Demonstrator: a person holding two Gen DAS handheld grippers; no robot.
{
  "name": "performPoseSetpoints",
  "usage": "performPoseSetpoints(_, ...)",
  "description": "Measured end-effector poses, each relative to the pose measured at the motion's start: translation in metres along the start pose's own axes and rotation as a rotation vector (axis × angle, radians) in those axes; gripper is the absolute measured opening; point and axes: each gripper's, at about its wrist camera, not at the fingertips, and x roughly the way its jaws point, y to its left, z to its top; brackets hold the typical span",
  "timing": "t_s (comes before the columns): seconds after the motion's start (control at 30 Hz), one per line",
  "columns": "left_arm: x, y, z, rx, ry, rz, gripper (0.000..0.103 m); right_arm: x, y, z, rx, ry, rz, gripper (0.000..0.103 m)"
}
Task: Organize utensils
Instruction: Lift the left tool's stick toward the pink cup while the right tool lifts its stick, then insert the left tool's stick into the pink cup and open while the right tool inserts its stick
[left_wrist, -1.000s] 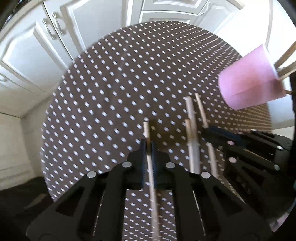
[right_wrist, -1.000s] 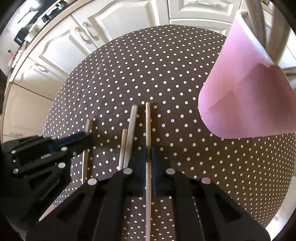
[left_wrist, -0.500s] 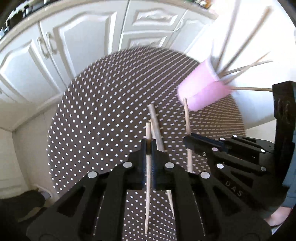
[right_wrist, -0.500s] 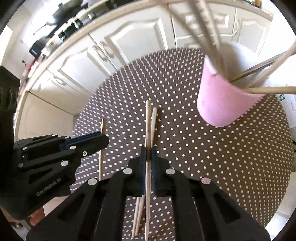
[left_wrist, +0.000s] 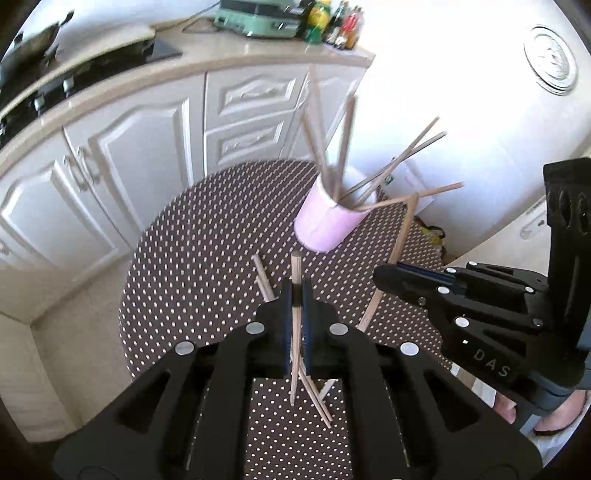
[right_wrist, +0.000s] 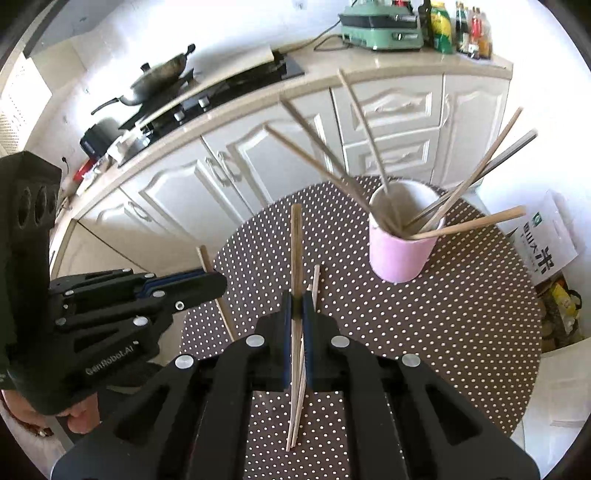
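Left gripper (left_wrist: 296, 291) clamps pale wooden chopstick (left_wrist: 294, 332) | right gripper (right_wrist: 296, 301) clamps darker-tipped chopstick (right_wrist: 296, 251)

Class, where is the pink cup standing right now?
The pink cup stands on the dotted table, ahead-right of the right gripper in its view, holding several chopsticks.

Home kitchen. White panelled cabinet doors (right_wrist: 258, 162) w/ drawers run under a beige countertop (right_wrist: 236, 107). Black gas hob (right_wrist: 207, 96) set in it, w/ a wok (right_wrist: 159, 79) on top. Green countertop appliance (right_wrist: 382, 26) & sauce/oil bottles (right_wrist: 458, 24) at the far end. Round desk w/ brown polka-dot cloth (right_wrist: 443, 314) in front, pink cup of chopsticks (right_wrist: 400, 254) on it.
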Motion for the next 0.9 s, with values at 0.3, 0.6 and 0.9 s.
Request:
performPoseSetpoints(0.3, -0.035, -0.013, 0.012, 0.043, -0.100, -0.019, 0.005, -0.043, 0.000, 0.001, 0.002, -0.105, -0.017, 0.004)
performPoseSetpoints(0.6, -0.075, -0.035, 0.041, 0.076, -0.220, -0.041, 0.005, -0.096, -0.012, 0.027, 0.000, -0.265, -0.051, 0.004)
performPoseSetpoints(0.9, -0.087, -0.060, 0.087, 0.096, -0.305, -0.051, 0.005, -0.123, -0.039, 0.062, 0.021, -0.375, -0.077, 0.004)
